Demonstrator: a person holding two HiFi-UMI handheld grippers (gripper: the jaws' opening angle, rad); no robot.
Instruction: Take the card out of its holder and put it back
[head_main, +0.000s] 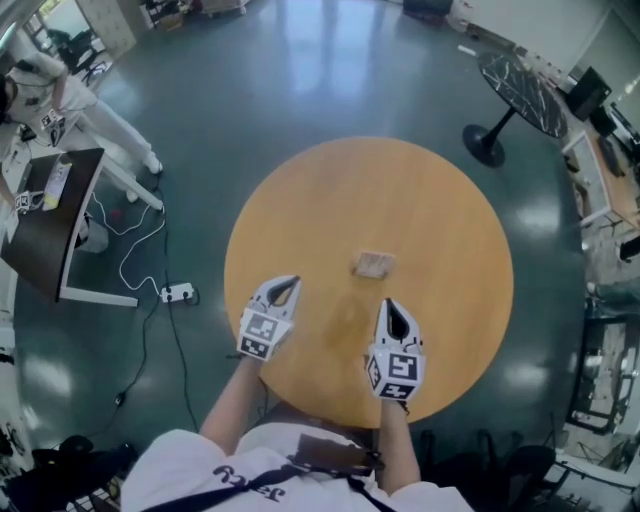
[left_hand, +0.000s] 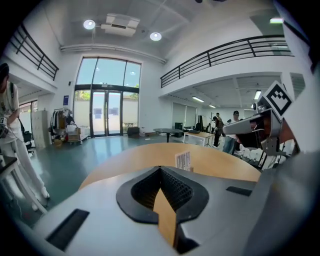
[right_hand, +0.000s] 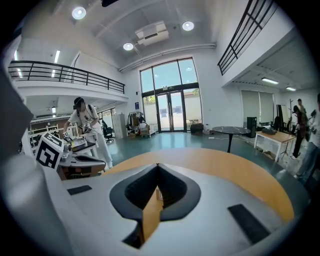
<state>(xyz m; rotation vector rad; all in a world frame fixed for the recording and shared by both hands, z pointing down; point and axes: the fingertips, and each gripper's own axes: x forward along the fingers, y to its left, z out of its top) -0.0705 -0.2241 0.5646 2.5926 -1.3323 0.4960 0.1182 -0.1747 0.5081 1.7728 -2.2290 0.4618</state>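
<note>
We count one round wooden table (head_main: 300, 190), with one card (left_hand: 183, 160) standing on it in one holder (head_main: 373, 266). Over the table are two grippers: one left gripper (head_main: 290, 281) and one right gripper (head_main: 389, 303). On the floor around it we count one dark round table (head_main: 520, 90) and one white power strip (head_main: 178, 293).

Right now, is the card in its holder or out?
In. The card stands upright on the table, its lower edge seated in the holder.
</note>
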